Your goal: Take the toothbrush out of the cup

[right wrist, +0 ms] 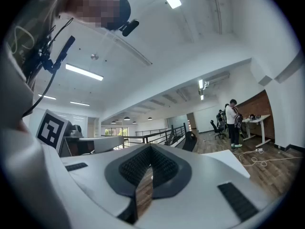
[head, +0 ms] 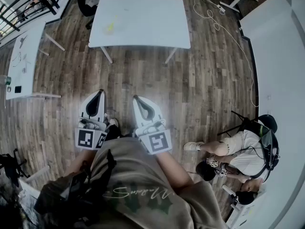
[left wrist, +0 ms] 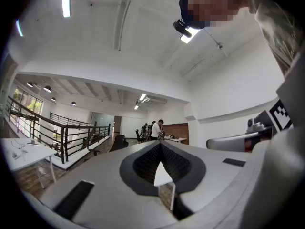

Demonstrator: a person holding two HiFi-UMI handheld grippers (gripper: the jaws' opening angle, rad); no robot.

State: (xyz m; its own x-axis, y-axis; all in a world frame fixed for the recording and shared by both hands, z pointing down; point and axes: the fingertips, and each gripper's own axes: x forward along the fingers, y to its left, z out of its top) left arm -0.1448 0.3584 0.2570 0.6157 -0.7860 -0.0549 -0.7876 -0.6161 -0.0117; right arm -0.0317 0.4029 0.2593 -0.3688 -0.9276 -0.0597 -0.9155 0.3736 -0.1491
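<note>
Toothbrush and cup: you can't pick them out; the white table (head: 143, 13) at 12 o'clock carries only a small yellow smudge (head: 109, 27), too small to identify. Your left gripper (head: 97, 95) and right gripper (head: 137, 99) sit side by side, jaws closed to a slit, nothing between them. Wood floor (head: 190, 85) separates you from the table; seated person (head: 243, 154) at 4 o'clock, cable (head: 224, 27) at 1 o'clock.
</note>
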